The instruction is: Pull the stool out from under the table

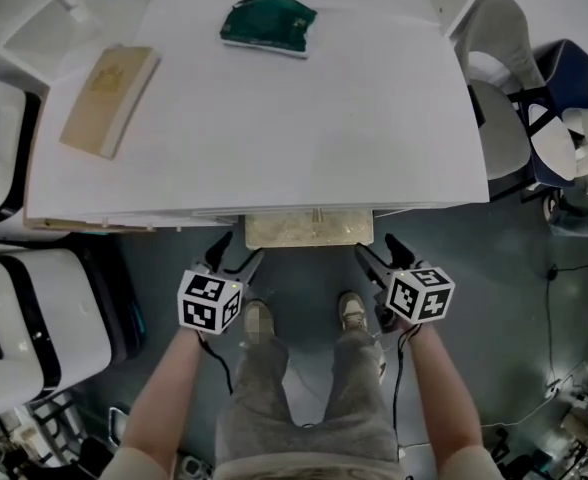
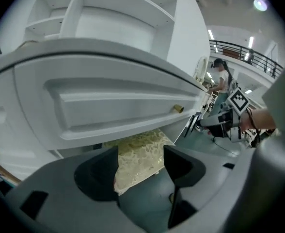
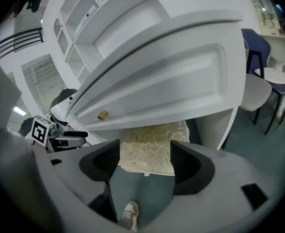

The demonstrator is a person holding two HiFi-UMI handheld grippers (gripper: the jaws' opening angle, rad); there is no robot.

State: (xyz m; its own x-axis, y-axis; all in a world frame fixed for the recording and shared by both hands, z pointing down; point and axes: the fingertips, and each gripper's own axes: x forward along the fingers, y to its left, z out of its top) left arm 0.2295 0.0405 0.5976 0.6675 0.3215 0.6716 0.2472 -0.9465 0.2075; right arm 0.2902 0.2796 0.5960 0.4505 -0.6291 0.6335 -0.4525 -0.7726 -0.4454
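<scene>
A cream patterned cushioned stool [image 1: 308, 230] sits tucked under the white table [image 1: 274, 118]; left gripper [image 1: 238, 251] and right gripper [image 1: 377, 250] flank its near edge, jaws spread, empty.

stool [image 1: 309, 230] front: floor [image 1: 304, 273] free | above: table [image 1: 274, 118] overhangs | left: white boxes [image 1: 34, 318] close

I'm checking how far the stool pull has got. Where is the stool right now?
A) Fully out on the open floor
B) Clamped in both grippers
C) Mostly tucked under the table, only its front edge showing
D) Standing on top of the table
C: in the head view only a front strip of the stool shows past the edge of the table, and the left gripper and right gripper are open beside it, gripping nothing.
</scene>
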